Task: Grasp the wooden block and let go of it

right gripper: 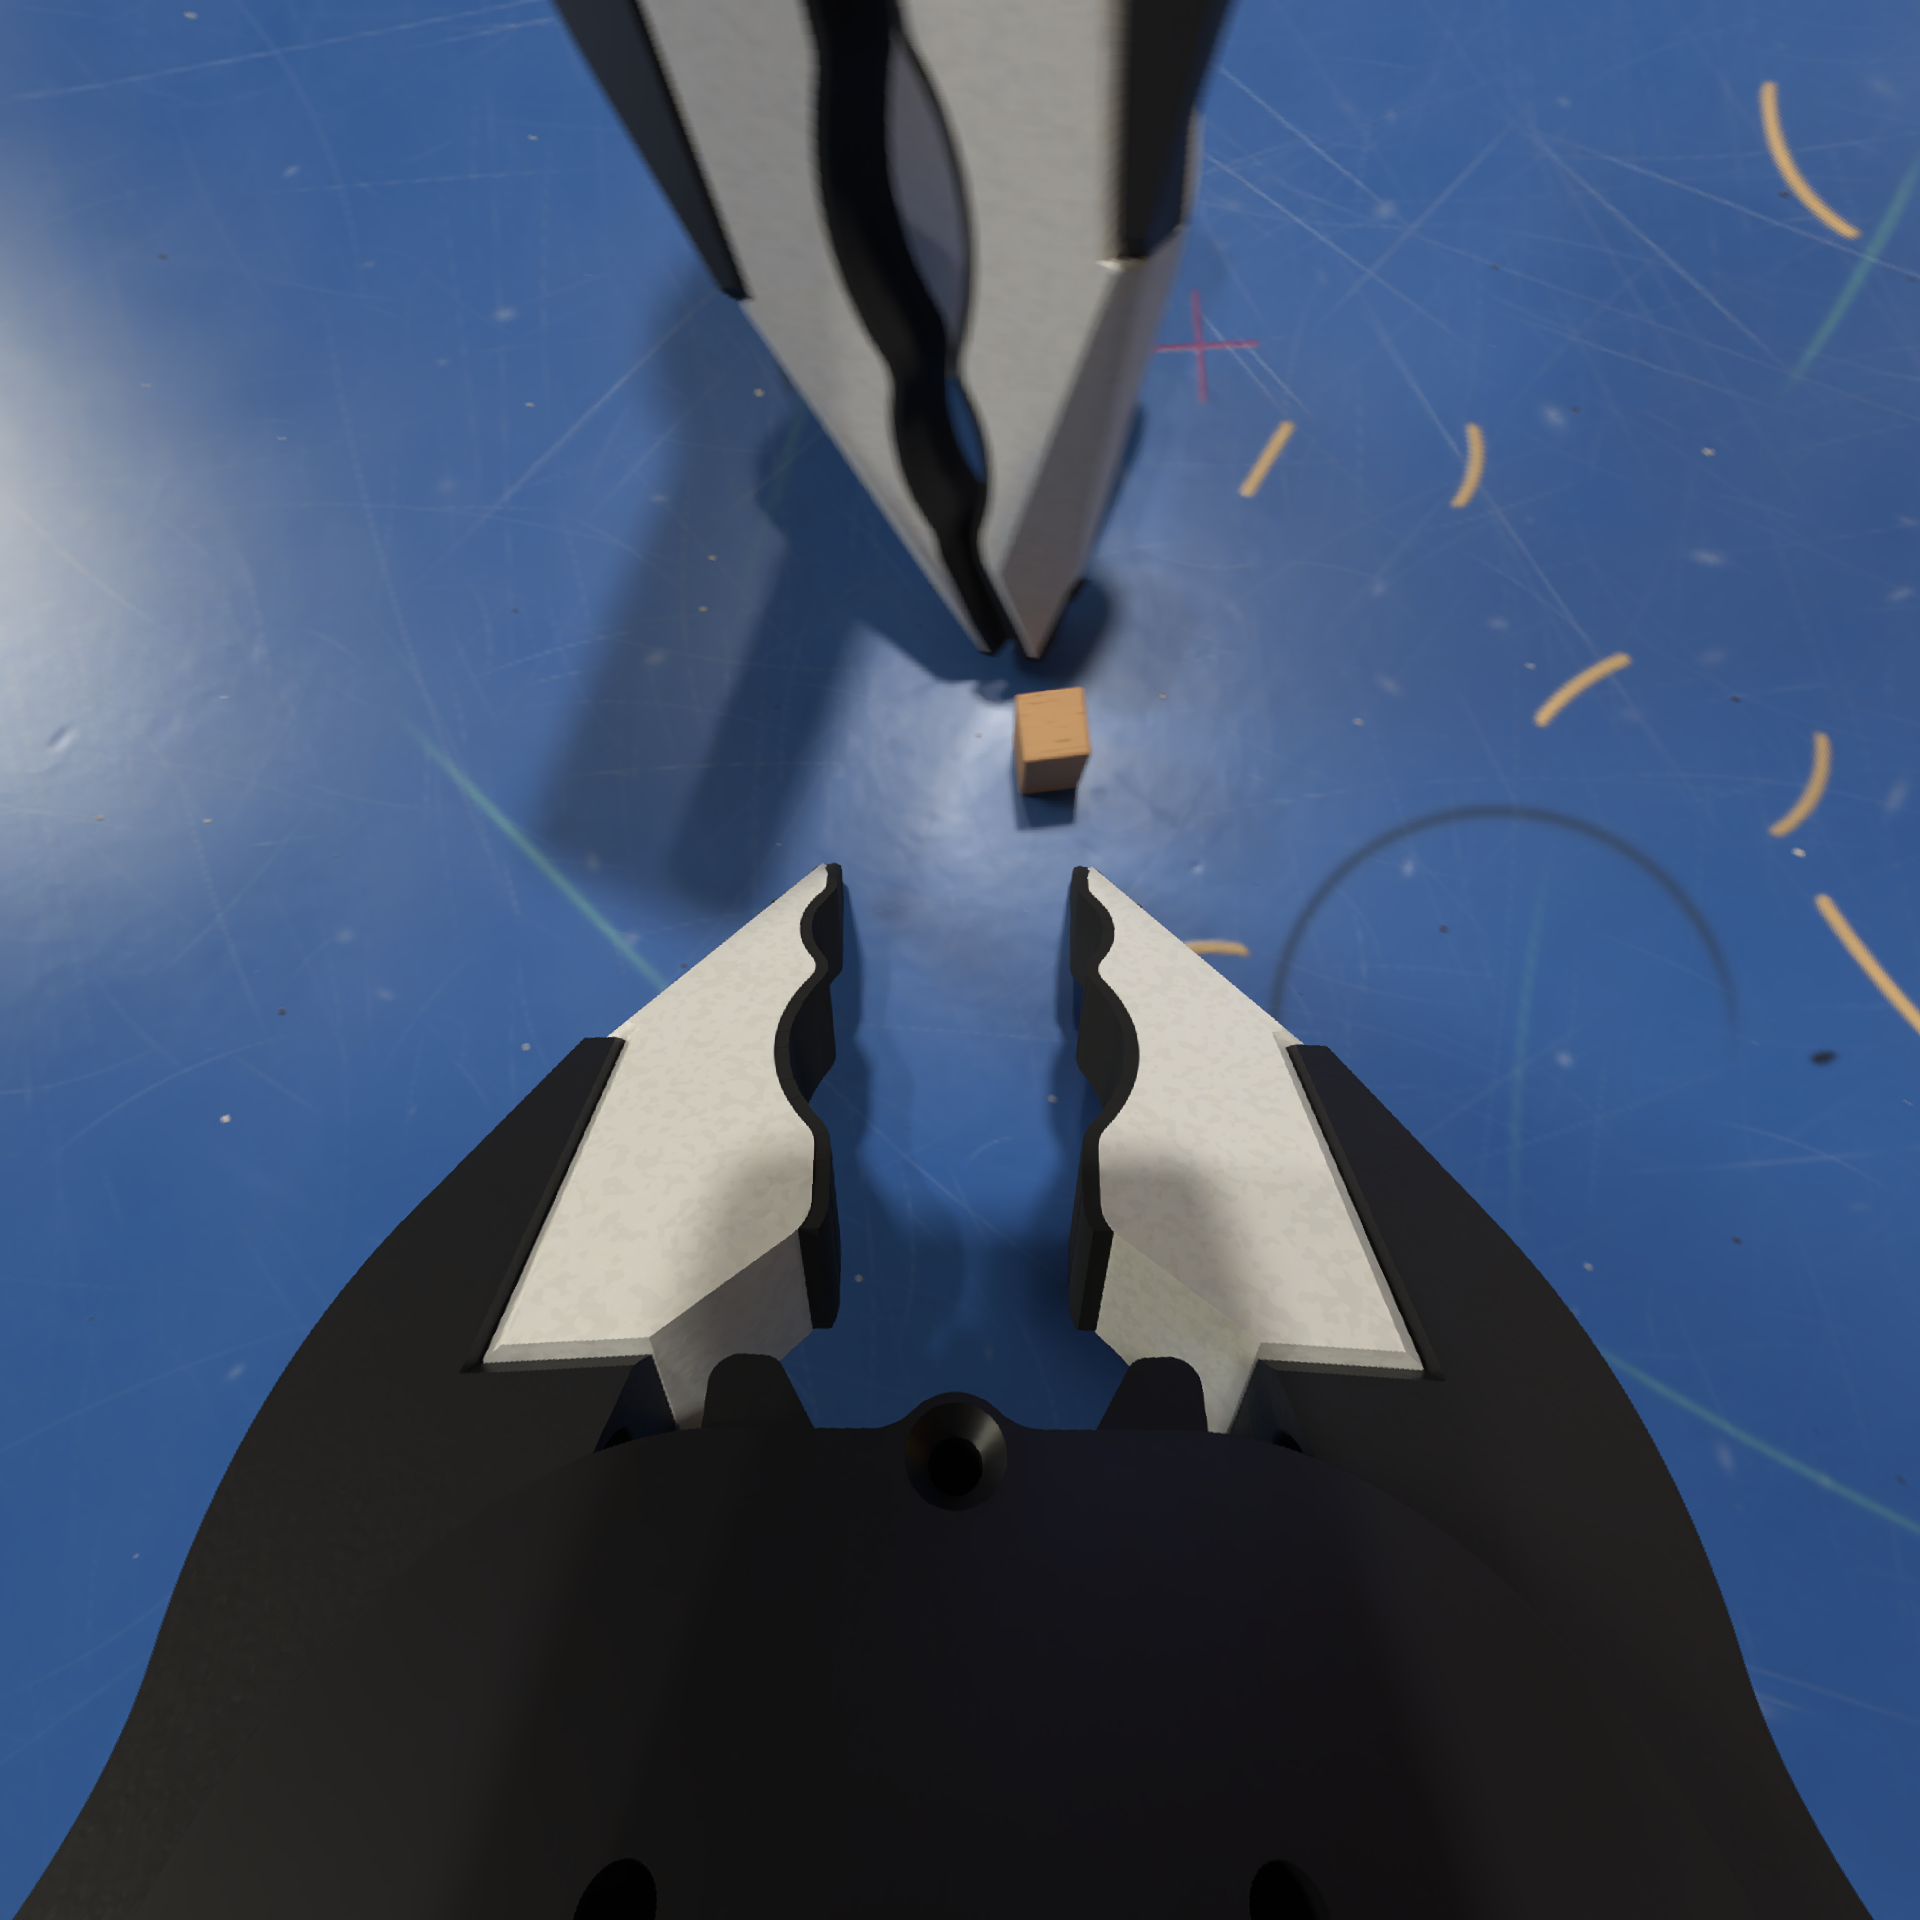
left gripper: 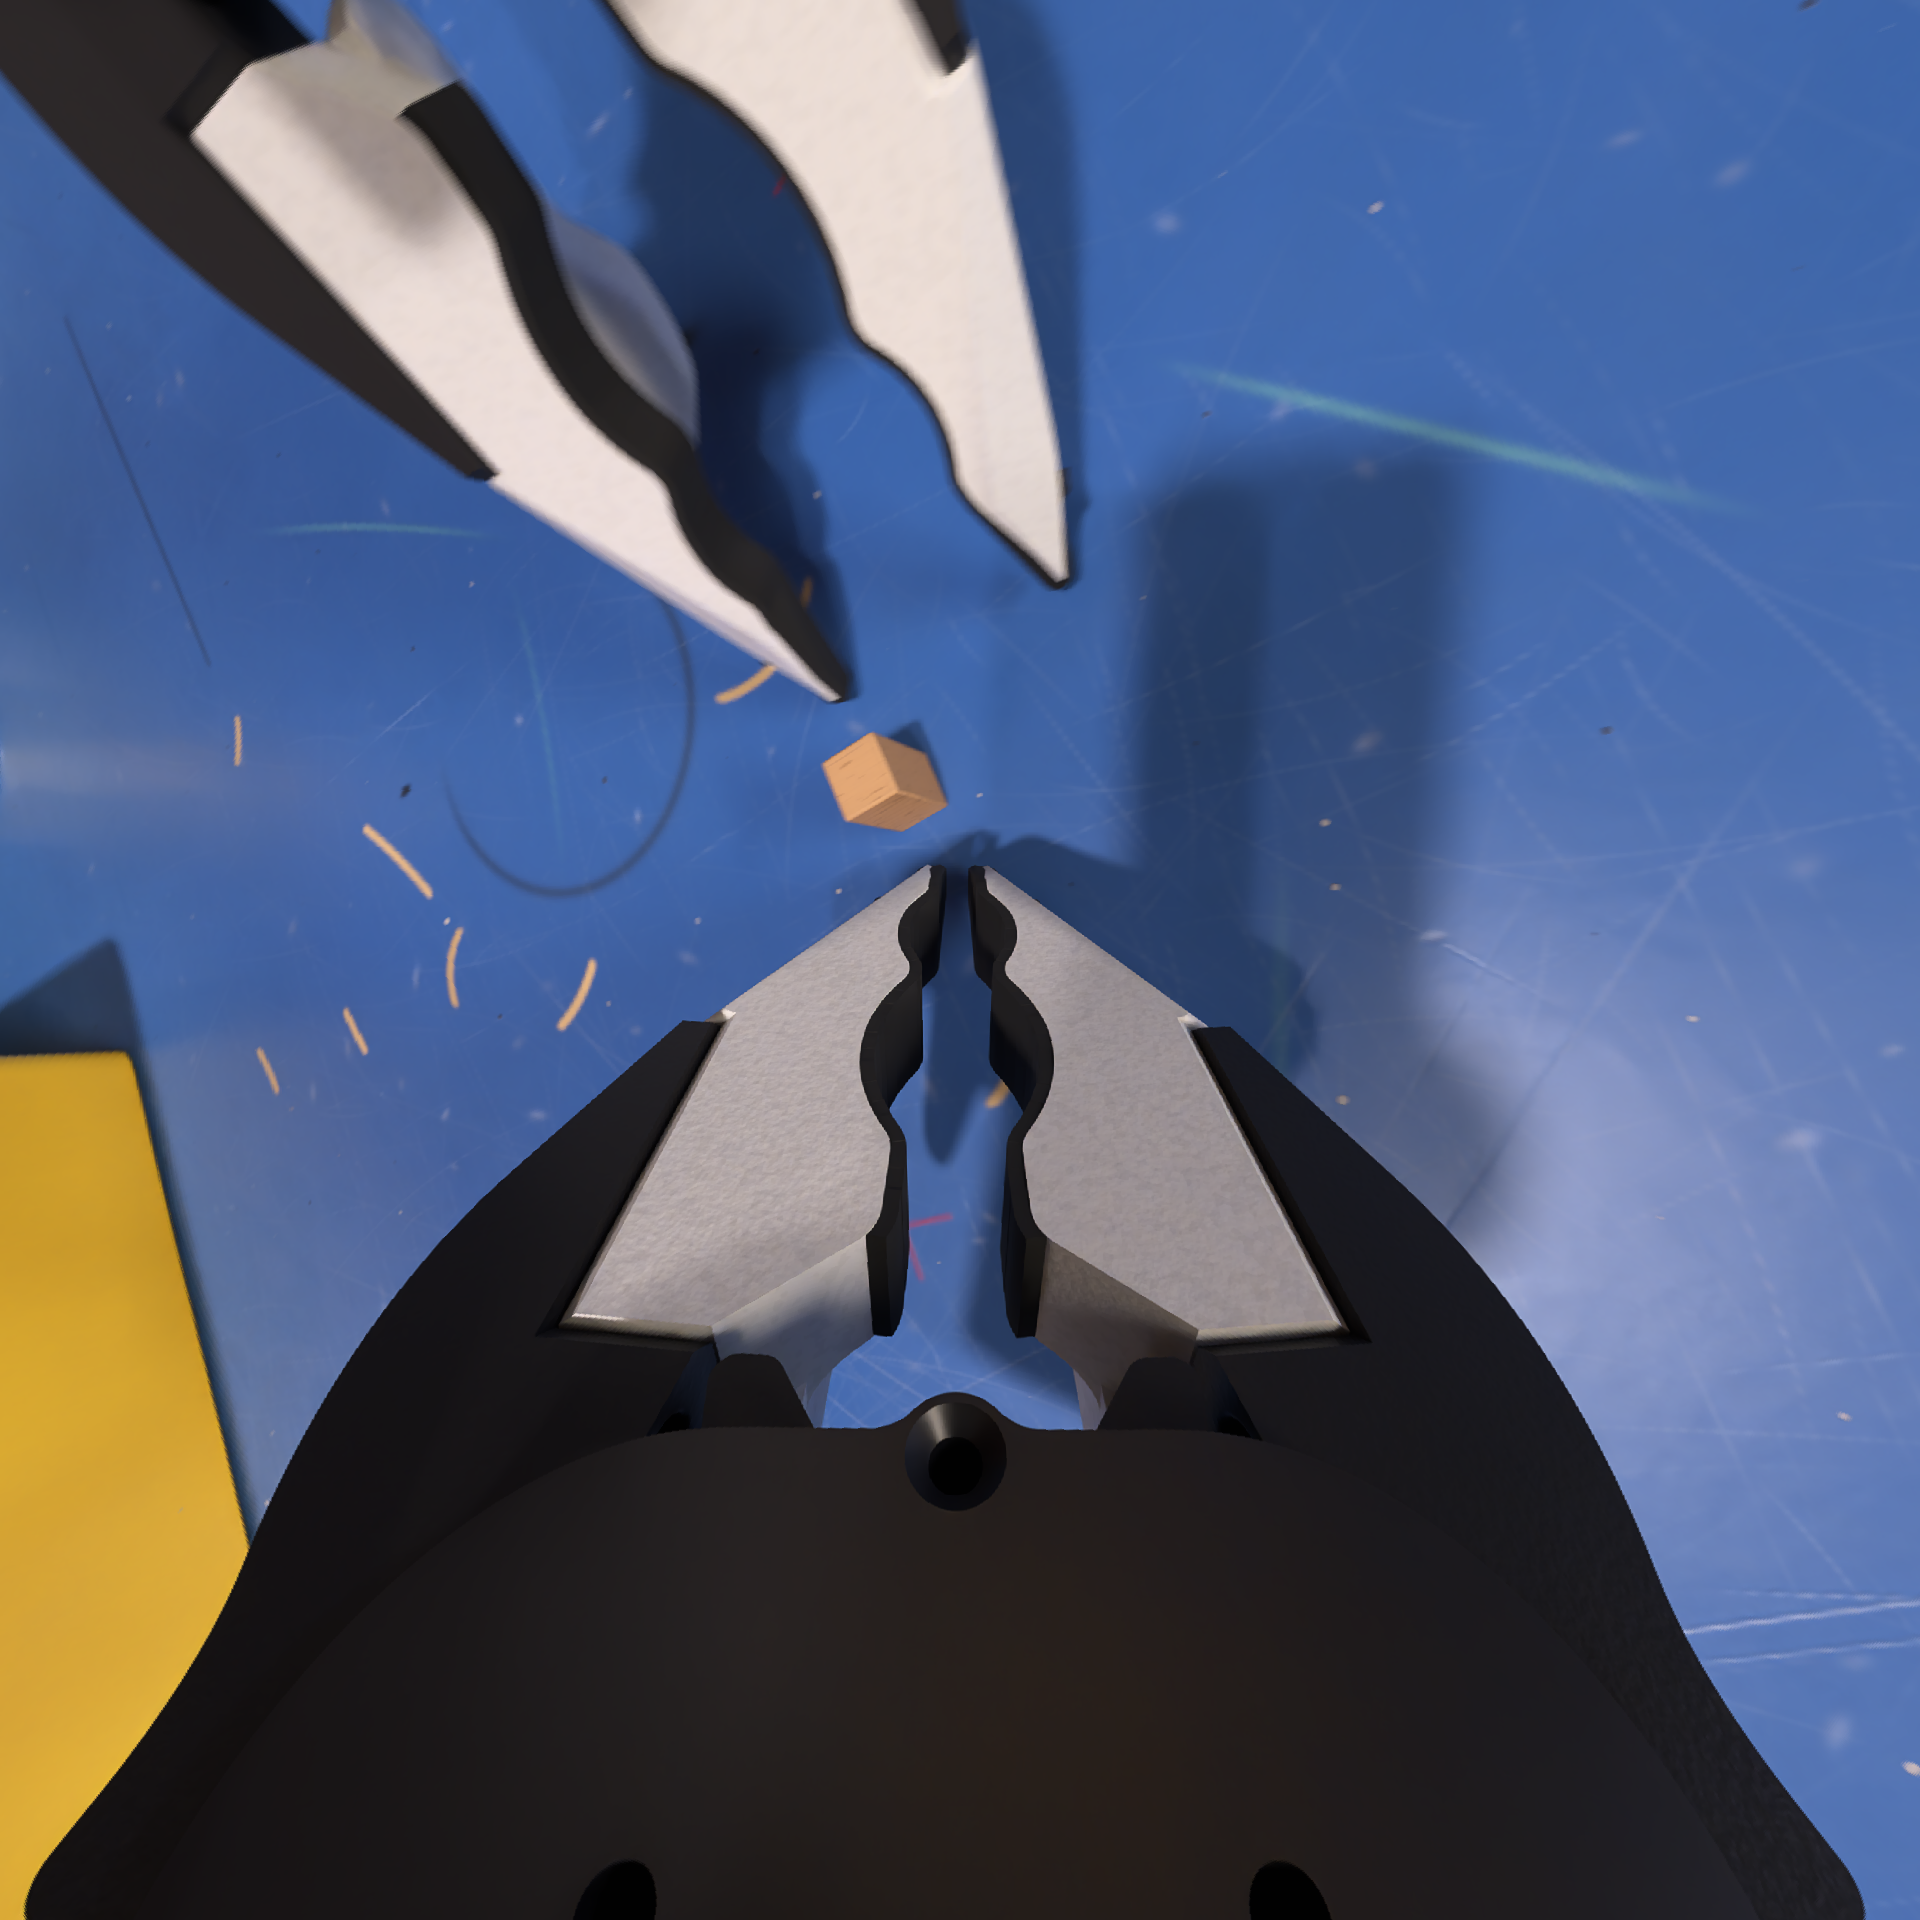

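The left gripper (left gripper: 957, 871) has its jaws clenched, tips almost meeting, with nothing between them. The right gripper (right gripper: 954, 871) has its jaws released, a clear gap between the tips, and they grasp nothing.

The wooden block (left gripper: 884, 781) sits free on the blue desk (left gripper: 1558, 727), between the two grippers and touched by neither. In the left wrist view it lies just ahead of the clenched tips, slightly to their left, with the right gripper's (left gripper: 951, 639) spread tips coming down from above it. In the right wrist view the wooden block (right gripper: 1051, 739) lies ahead of the open gap, a little to its right, just beside the left gripper's (right gripper: 1013, 649) tips.

No desk edge or corner shows in either view. A yellow slab (left gripper: 94, 1403) lies at the lower left of the left wrist view. Orange curved marks (right gripper: 1579, 686) and a dark circle (right gripper: 1496, 821) mark the scratched desk (right gripper: 312, 727).
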You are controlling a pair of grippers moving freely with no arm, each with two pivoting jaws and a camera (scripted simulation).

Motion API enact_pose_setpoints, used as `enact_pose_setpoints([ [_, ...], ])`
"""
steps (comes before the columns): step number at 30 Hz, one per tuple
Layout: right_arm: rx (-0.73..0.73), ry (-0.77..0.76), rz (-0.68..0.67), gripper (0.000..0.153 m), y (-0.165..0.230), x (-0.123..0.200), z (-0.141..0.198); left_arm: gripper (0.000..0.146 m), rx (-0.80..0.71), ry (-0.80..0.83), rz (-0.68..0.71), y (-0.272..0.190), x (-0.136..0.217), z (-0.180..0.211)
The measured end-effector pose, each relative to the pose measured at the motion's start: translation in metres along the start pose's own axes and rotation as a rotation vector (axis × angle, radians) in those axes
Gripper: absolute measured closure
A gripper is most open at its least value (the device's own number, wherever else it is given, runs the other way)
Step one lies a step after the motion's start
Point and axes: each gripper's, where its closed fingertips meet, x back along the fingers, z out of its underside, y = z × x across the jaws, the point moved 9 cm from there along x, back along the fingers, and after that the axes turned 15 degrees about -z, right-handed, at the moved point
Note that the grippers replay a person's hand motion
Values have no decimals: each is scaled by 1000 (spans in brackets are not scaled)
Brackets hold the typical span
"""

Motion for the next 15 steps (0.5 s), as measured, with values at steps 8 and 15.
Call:
enact_pose_setpoints([
  [8, 59, -49, 54, 114, 1, 7, -5, 137, 23, 27, -59, 13, 6, 8],
  [15, 138, -49, 19, 107, -17, 1, -9, 133, 80, 57, -58, 17, 35, 28],
])
